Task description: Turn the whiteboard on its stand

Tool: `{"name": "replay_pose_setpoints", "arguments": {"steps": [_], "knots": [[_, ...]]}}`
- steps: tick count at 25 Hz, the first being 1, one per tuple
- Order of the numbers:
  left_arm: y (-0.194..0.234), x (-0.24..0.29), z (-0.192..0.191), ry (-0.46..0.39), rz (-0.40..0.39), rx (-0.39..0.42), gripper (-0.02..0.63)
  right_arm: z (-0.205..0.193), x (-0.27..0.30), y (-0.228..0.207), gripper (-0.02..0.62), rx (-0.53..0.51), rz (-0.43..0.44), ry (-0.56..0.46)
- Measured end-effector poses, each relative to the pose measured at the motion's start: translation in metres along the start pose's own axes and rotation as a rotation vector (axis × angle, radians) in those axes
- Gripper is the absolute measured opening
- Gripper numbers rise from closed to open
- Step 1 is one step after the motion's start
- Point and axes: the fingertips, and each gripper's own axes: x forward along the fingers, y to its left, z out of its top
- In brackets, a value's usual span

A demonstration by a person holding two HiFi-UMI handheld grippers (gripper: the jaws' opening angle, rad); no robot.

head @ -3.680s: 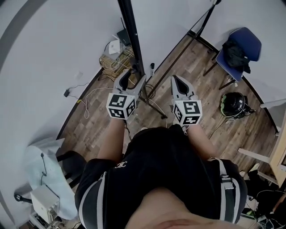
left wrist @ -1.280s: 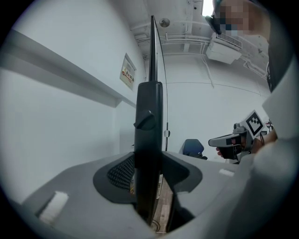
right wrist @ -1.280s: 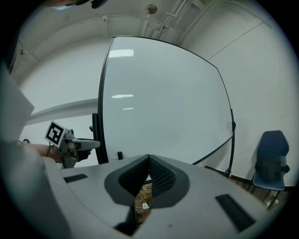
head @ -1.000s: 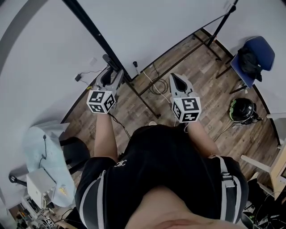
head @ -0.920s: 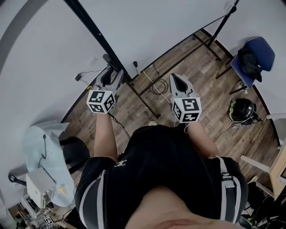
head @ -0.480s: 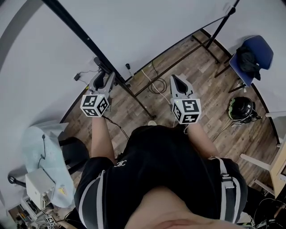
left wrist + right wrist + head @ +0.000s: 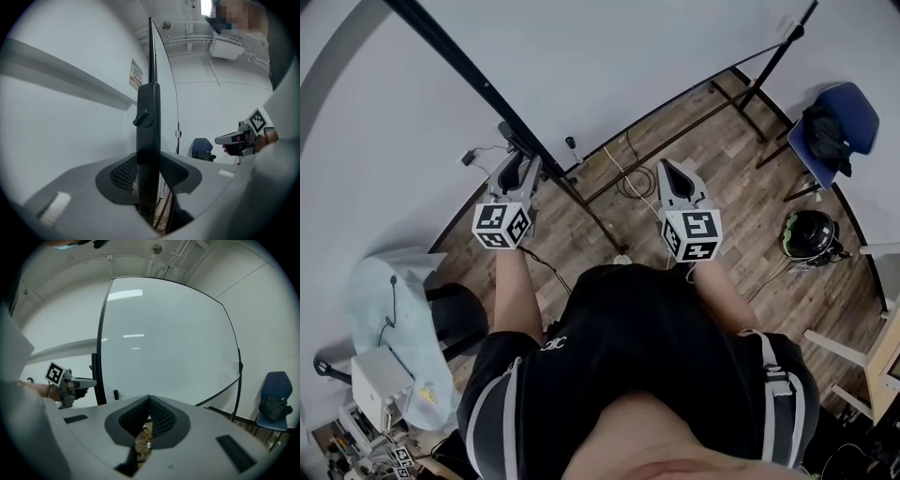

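Wood floor (image 7: 724,142) beneath upright whiteboard (image 7: 628,56), broadside on, long axis left to right.

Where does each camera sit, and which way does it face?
Head view: on the head, steeply down; floor, whiteboard, torso, forearms, both grippers.
Left gripper view: on left gripper; jaws have just been closing on the stand post.
Right gripper view: along shut, empty right gripper toward the whiteboard.
Shared: each gripper view shows the other gripper.

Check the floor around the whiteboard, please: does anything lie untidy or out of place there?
Yes. Loose cables lie coiled on the wooden floor beside the whiteboard stand's base bar, not tidied away. A helmet also sits on the floor.
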Motion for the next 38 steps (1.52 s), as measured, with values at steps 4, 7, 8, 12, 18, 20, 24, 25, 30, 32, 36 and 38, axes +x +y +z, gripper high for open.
{"name": "replay_pose_setpoints", "arguments": {"steps": [4, 7, 8, 12, 18, 20, 24, 25, 30, 32, 36, 38], "knots": [[0.002, 0.002, 0.002, 0.008, -0.013, 0.017, 0.158, 0.002, 0.004, 0.003, 0.005, -0.006, 0.015, 0.004], [0.006, -0.003, 0.002, 0.005, -0.017, 0.023, 0.159, 0.003, 0.006, 0.006, 0.005, -0.011, 0.036, 0.01], [0.008, -0.005, 0.001, 0.001, -0.011, 0.023, 0.159, 0.004, 0.008, 0.009, 0.005, -0.014, 0.044, 0.011], [0.019, -0.011, 0.0, -0.003, 0.029, 0.015, 0.156, 0.006, 0.013, 0.015, 0.005, -0.029, 0.082, 0.017], [0.038, -0.03, -0.005, -0.003, 0.113, 0.001, 0.141, 0.005, 0.017, 0.024, 0.005, -0.036, 0.123, 0.022], [0.048, -0.04, -0.006, -0.002, 0.146, -0.004, 0.135, 0.005, 0.019, 0.03, 0.005, -0.041, 0.14, 0.023], [0.07, -0.06, -0.01, -0.014, 0.207, -0.062, 0.12, 0.006, 0.022, 0.04, 0.005, -0.045, 0.162, 0.021], [0.075, -0.064, -0.012, -0.014, 0.221, -0.073, 0.117, 0.006, 0.023, 0.042, 0.005, -0.045, 0.166, 0.021], [0.091, -0.079, -0.013, -0.021, 0.263, -0.103, 0.107, 0.008, 0.024, 0.051, 0.005, -0.047, 0.187, 0.013], [0.093, -0.081, -0.014, -0.022, 0.273, -0.106, 0.106, 0.008, 0.023, 0.052, 0.005, -0.046, 0.19, 0.014], [0.096, -0.082, -0.016, -0.021, 0.287, -0.107, 0.106, 0.005, 0.022, 0.051, 0.005, -0.045, 0.186, 0.015], [0.095, -0.082, -0.016, -0.004, 0.31, -0.093, 0.101, 0.004, 0.021, 0.051, 0.005, -0.043, 0.183, 0.015]]}}
